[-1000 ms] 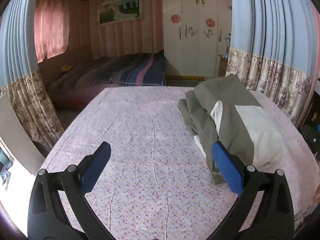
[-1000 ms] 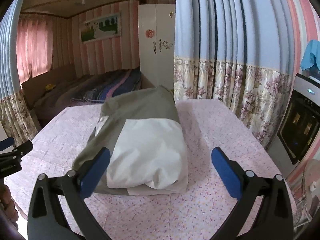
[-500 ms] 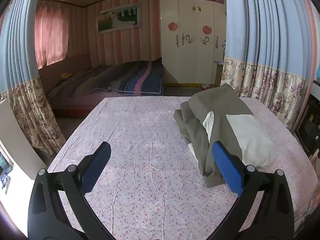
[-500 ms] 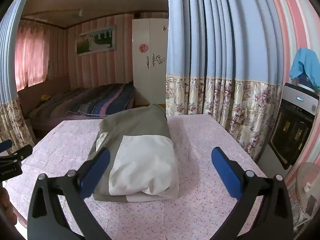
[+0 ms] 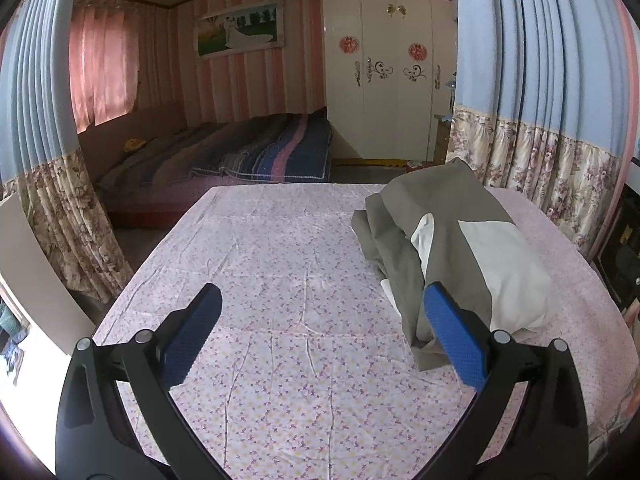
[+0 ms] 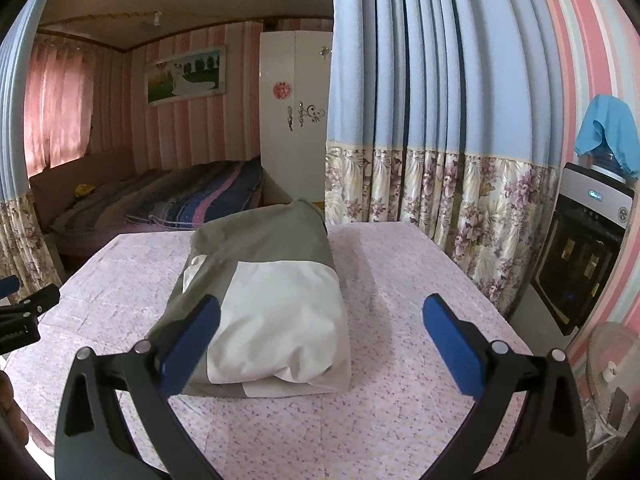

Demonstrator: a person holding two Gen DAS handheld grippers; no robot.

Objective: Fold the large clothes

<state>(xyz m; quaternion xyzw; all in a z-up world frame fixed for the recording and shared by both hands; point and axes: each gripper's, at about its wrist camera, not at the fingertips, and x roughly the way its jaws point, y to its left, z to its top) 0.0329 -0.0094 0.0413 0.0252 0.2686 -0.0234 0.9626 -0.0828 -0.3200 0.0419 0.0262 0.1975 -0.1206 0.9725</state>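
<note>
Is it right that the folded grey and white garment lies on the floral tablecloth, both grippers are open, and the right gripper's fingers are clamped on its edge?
Not quite. The right gripper holds nothing: the right wrist view shows its fingers spread wide, above and apart from the folded grey and white garment. The rest holds: the garment lies on the floral tablecloth, and the left gripper is open too.

No readable text, label or number on anything in view.
</note>
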